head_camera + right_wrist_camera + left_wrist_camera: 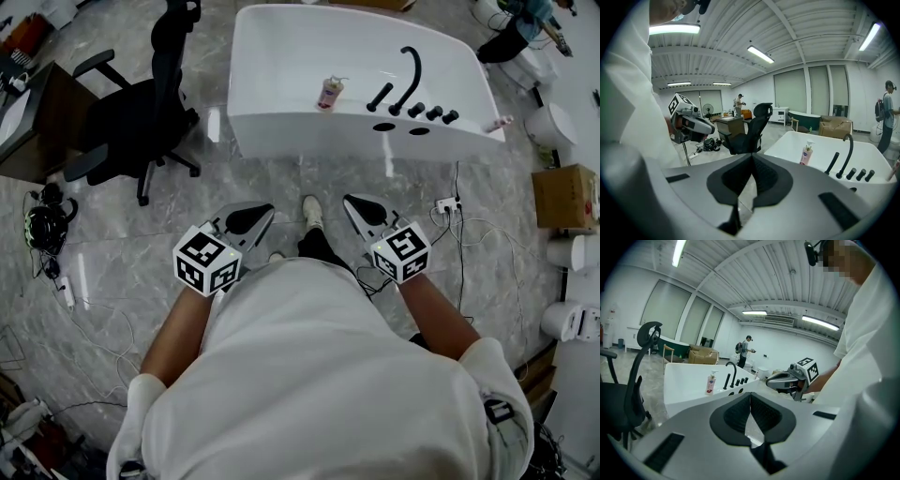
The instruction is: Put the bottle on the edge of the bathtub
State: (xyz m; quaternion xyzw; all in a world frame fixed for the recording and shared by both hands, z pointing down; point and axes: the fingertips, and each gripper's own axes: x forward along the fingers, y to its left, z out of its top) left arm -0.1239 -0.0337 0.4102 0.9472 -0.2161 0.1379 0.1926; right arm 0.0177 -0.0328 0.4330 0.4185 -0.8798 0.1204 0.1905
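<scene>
Facing the bathtub (300,131) (bottle (329,93) on its edge), left gripper (750,395) and right gripper (752,156) fingers meet, empty.

Open floor (281,186) lies between the person (319,375) and the bathtub (281,137). On its near edge, a pump bottle (329,93), black faucet (411,77) and knobs (434,113) crowd the middle and right; an office chair (141,117) flanks the left end.

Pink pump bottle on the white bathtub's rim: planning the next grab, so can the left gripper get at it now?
Probably yes. The pink pump bottle stands alone on the white bathtub rim, left of the black faucet, with only floor between it and the left gripper. The shut jaws must open first.
</scene>
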